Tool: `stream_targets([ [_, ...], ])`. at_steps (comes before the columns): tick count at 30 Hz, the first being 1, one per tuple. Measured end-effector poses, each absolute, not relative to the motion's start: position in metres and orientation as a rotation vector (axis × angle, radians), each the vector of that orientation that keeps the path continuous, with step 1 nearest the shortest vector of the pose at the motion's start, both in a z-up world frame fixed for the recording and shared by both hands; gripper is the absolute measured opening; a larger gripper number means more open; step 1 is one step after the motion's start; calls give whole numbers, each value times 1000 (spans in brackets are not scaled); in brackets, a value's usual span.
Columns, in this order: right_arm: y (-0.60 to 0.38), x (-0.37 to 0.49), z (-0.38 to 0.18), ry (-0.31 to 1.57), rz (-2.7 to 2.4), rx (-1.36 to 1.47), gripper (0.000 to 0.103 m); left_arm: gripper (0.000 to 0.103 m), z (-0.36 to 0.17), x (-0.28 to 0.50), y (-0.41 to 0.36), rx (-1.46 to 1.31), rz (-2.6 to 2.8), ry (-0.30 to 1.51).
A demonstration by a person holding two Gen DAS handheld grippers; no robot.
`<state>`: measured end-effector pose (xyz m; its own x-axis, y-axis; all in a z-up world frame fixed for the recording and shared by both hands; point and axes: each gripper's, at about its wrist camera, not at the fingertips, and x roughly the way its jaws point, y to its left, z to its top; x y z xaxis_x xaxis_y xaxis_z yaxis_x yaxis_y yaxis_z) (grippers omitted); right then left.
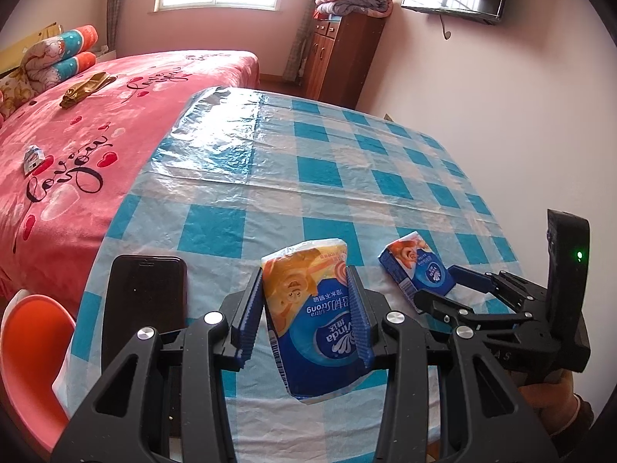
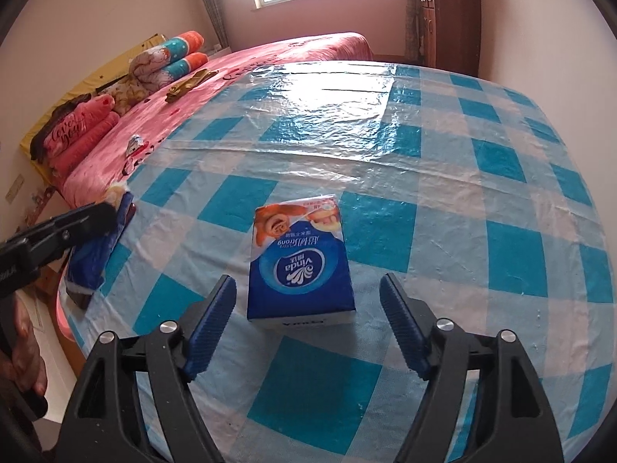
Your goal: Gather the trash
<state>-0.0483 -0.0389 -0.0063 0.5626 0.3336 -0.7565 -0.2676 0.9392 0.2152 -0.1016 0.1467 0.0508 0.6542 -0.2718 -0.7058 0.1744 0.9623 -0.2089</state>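
the left claw [image 1: 304,308] is pinching a tissue pack [image 1: 308,324] between its blue pads, the pack standing up from the checked surface [image 1: 347,177] with its lower end hanging past the pads. the right claw [image 2: 306,320] is spread, its pads clear of a second tissue pack [image 2: 302,266] that lies flat on the surface just ahead of them, not between them. that second pack is the likelier trouble: the plastic cloth looks slick and wrinkled, so if the right claw comes forward low it could shove the pack along rather than straddle it, and if it closes early the pads may only catch the near end and let the pack pivot out. the left pack seems soft, so a grip on its sides could let it sag or slide down through the pads when carried, and a swing near the edge could send it off the surface. a dark phone [image 1: 144,301] lies just left of the left claw and could be knocked by a careless turn. the two claws sit near each other, so a crossing move risks a bump. no bin shows in either view, so where the packs are meant to go i cannot tell.
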Motion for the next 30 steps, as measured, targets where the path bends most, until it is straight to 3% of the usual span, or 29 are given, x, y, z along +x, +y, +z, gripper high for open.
stream_targets([
  [9, -26, -37, -13, 915, 336, 10, 77, 43, 51, -109, 146, -112, -246, 815],
  [11, -21, -37, -13, 905, 321, -35, 63, 43, 51, -111, 147, -105, -239, 809],
  [13, -18, -38, -13, 900, 318, -58, 54, 43, 52, -112, 148, -105, -236, 807],
  [30, 2, -55, 25, 831, 391, -66, 53, 43, 64, -122, 180, -129, -174, 767],
])
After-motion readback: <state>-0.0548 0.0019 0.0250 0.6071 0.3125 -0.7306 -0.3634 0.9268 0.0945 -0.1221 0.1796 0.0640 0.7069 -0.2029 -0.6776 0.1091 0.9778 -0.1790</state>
